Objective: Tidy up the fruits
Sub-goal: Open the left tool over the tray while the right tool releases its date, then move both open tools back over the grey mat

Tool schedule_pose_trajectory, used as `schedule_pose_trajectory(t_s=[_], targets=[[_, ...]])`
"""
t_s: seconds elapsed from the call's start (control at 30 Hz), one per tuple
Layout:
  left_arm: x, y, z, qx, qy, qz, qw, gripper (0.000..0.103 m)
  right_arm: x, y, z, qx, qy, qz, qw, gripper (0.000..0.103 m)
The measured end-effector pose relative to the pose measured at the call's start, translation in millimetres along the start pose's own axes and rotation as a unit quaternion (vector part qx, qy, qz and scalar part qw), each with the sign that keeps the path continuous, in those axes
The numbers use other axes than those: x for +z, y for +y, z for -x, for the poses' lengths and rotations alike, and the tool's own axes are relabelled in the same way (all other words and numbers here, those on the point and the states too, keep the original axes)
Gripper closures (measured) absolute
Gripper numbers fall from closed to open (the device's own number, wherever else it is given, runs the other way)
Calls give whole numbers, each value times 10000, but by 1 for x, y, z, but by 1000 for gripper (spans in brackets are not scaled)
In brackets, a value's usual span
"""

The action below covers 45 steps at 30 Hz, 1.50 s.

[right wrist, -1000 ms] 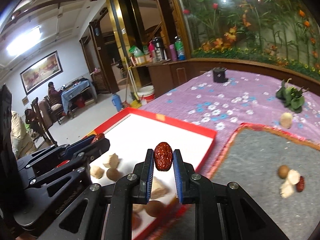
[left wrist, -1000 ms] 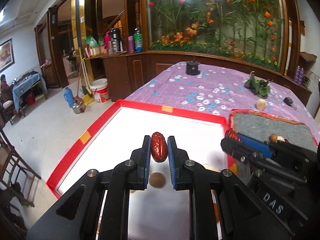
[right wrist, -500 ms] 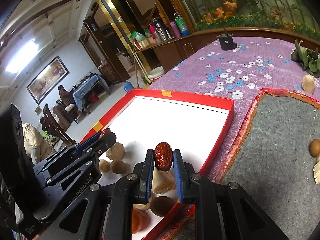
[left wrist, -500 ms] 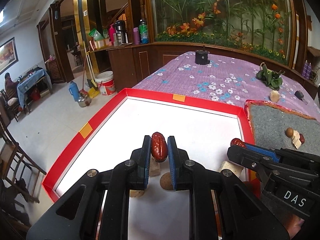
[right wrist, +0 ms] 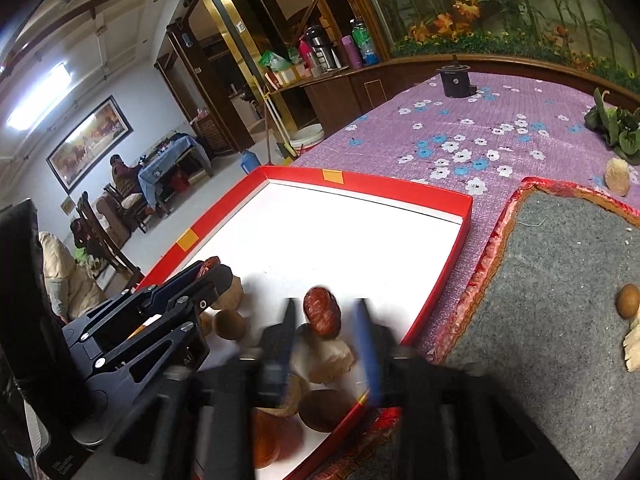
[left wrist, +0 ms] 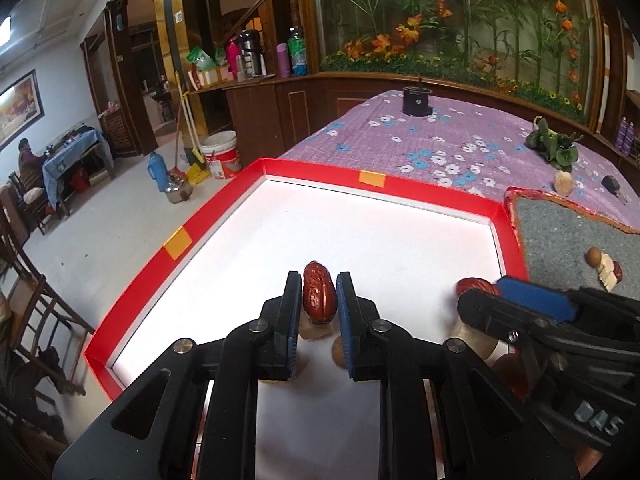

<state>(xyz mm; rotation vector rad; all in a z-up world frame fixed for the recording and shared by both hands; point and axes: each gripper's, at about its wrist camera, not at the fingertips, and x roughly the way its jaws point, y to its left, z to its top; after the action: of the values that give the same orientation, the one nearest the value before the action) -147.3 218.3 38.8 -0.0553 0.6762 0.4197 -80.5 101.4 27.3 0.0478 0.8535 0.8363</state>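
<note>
Over the red tray (left wrist: 500, 216), the left gripper (left wrist: 319, 300) clamps 1 red date (left wrist: 318, 298) while the right gripper (right wrist: 326, 322), fingers just spreading, frees another date (right wrist: 322, 318) at 6 o'clock; best released low, beside the nuts (right wrist: 230, 322).

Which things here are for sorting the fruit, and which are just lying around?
For the job:
- red date in left claw
- red date between right claw's just-opened jaws
- red tray
- grey mat

Lying about:
- leafy greens
- black cylinder
- key
</note>
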Motion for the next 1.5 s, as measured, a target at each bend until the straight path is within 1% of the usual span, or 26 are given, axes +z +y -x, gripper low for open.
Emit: schedule_pose_trajectory(t_s=[0.07,0.17,0.23,0.27,0.43,0.53,0.57,0.6,0.67,0.7,0.73,0.8,0.87,0.9,0.93,0.97,1.0,1.03,1.1,1.13,1.17,1.23,1.33,1.4,1.47,1.5], targets=[[-1,2,1,-30,-29,46,10000,82,0,1,3,-1,-94,36,9999,59],[-2,5,5,-37,-233,192,9995,69,1,-7,7,107,-176,-93,9997,58],[-3,5,9,0,-364,220,9991,56,1,-14,7,163,-153,-241,9995,58],[-3,5,11,28,-406,205,9990,54,2,-17,7,204,-167,-290,9992,58],[-4,2,12,81,-413,88,9991,53,3,-15,9,257,-166,-237,9993,58],[1,-1,15,110,-301,51,9995,53,2,-14,13,513,-230,-188,9982,58],[6,-3,20,14,-336,-3,9994,53,4,-18,23,607,-331,-195,9974,58],[16,-11,31,-112,-483,-168,9986,53,6,-23,36,708,-426,-285,9962,58],[32,-26,40,-267,-523,-451,9973,50,15,-46,69,1056,-660,-482,9910,58],[43,-36,43,-521,-506,-503,9961,46,23,-64,92,1068,-841,-466,9896,58],[55,-49,43,-899,-470,-482,9937,42,29,-80,110,930,-1042,-402,9894,58],[76,-82,32,-1430,-220,-567,9879,42,39,-127,148,370,-1506,-316,9874,58],[91,-116,15,-1682,28,-847,9821,42,32,-175,166,-226,-1797,-493,9822,58],[95,-131,6,-1678,128,-997,9807,42,18,-204,167,-585,-1994,-784,9750,58],[98,-152,-7,-1623,255,-1196,9791,42,7,-228,160,-871,-1976,-1146,9696,57],[98,-163,-15,-1657,304,-1293,9772,42,7,-248,146,-1153,-1501,-1493,9705,60],[97,-171,-22,-1644,344,-1361,9764,42,6,-258,133,-989,-1255,-1547,9750,61],[94,-179,-31,-1536,420,-1455,9765,42,6,-259,129,-887,-1178,-1631,9755,61],[89,-190,-43,-1467,674,-1667,9727,42,6,-255,134,-447,-1341,-1680,9756,61],[86,-197,-48,-1479,887,-1813,9682,42,7,-258,135,-414,-1426,-1753,9733,61],[84,-199,-48,-1474,974,-1901,9657,42,6,-264,135,-384,-1421,-1917,9704,61],[82,-204,-42,-1449,978,-2142,9610,42,2,-284,132,-263,-1309,-2426,9609,61],[82,-217,-32,-1566,946,-2483,9513,42,-2,-296,136,-303,-1406,-2763,9503,61],[80,-223,-29,-1674,1000,-2539,9474,42,2,-293,135,-320,-1394,-2617,9545,61],[75,-230,-28,-1735,1086,-2606,9435,42,6,-287,130,-262,-1234,-2456,9611,61],[73,-233,-30,-1777,1147,-2605,9420,42,7,-288,128,-256,-1193,-2440,9621,61]])
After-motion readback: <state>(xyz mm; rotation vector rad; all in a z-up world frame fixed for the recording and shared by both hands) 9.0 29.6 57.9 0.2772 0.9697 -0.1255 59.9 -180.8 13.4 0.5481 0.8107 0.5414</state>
